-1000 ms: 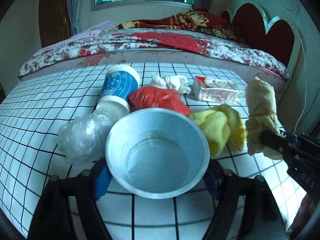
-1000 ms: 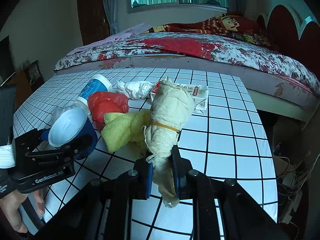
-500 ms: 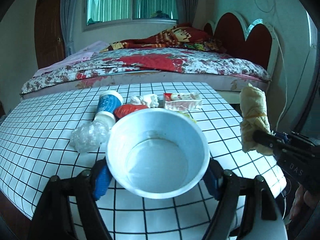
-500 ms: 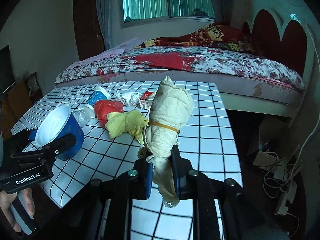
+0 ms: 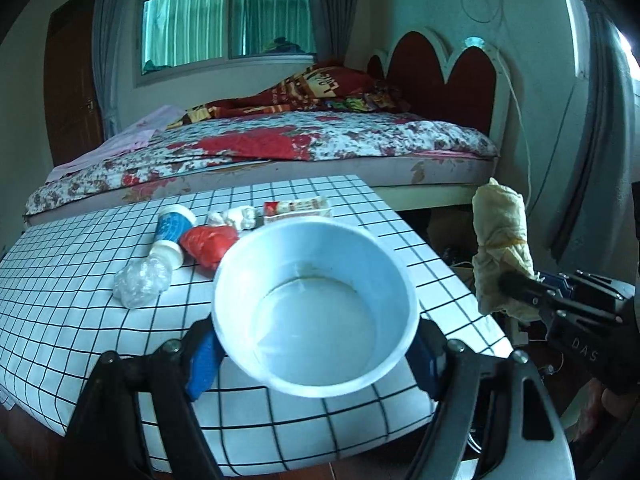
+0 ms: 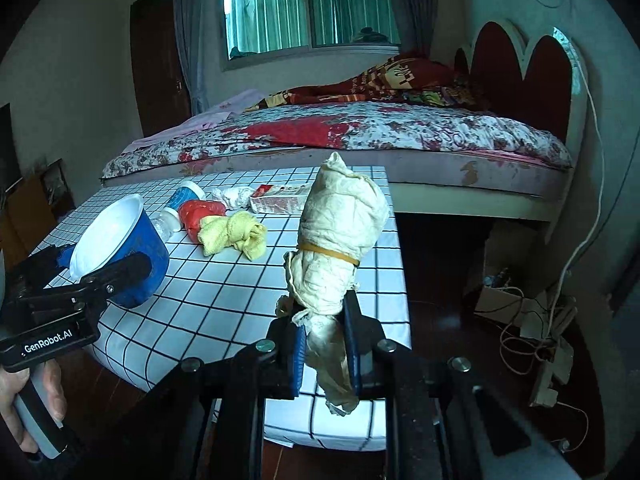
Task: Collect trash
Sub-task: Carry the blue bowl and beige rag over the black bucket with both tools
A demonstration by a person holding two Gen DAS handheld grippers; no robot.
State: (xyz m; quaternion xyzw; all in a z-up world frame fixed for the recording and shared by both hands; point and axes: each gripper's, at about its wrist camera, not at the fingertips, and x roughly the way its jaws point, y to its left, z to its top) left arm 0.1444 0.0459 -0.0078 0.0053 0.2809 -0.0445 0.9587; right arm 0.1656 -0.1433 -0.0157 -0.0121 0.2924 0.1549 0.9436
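Two items lifted, now drawn back off table [image 6: 224,292] edge: left gripper [image 5: 316,340] clamped on blue bowl [image 5: 316,304], right gripper [image 6: 325,344] clamped on cloth bundle [image 6: 340,240]. Both in transit, bin unseen. Yellow rag [image 6: 234,234], red bag [image 5: 208,242], cup [image 5: 173,226] remain on table.

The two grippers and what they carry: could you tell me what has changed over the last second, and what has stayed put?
Both hands have drawn back and up from the table. The left gripper carried the blue bowl along; the right gripper carried the rag bundle out past the table's edge. Nothing was grasped or released. The paper cup, red bag, yellow cloth and carton lie unmoved.
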